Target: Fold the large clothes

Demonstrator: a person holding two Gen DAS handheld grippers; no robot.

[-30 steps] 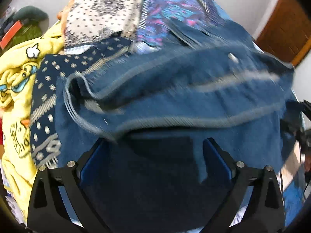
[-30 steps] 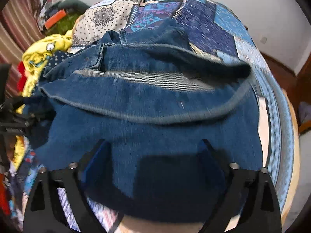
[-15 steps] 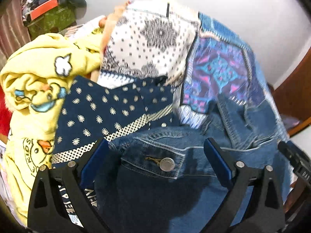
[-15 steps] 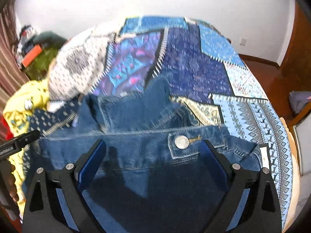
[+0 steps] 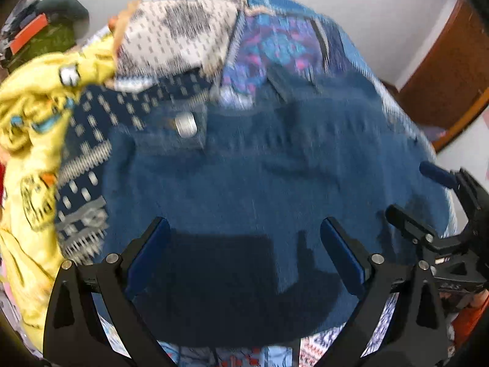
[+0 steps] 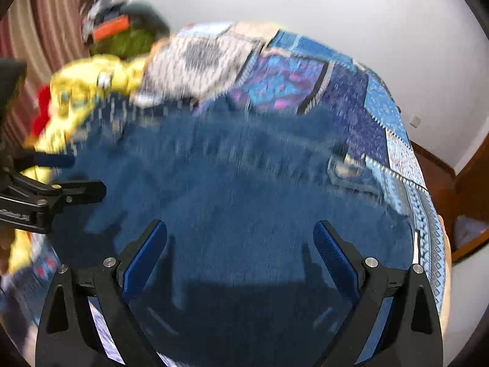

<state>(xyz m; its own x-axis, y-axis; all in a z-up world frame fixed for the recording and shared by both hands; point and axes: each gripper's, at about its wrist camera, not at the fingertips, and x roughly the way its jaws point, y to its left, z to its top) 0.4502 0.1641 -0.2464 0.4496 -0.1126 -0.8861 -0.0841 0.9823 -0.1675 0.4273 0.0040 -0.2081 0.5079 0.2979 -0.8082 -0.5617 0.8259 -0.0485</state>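
Note:
A dark blue denim jacket (image 5: 259,177) lies spread on the bed, blurred by motion, with a metal button (image 5: 185,124) showing near its far left edge. My left gripper (image 5: 244,226) hovers over its near part, open, with nothing between the blue pads. The right wrist view shows the same jacket (image 6: 244,183) with a button tab (image 6: 342,169) at its right side. My right gripper (image 6: 240,226) is open above it and holds nothing. Each gripper shows in the other's view: the right gripper (image 5: 428,214) at the jacket's right edge, the left gripper (image 6: 76,177) at its left edge.
A patchwork bedspread (image 5: 275,46) covers the bed. A yellow printed garment (image 5: 30,122) and a navy dotted garment (image 5: 101,128) are piled at the jacket's left. A green bag (image 6: 128,39) and a striped curtain (image 6: 30,30) stand beyond, a wooden door (image 5: 443,70) at right.
The denim fold that stood up in front of both cameras a second ago has dropped and now lies flatter on the bed. Both views have shifted and are now blurred by motion.

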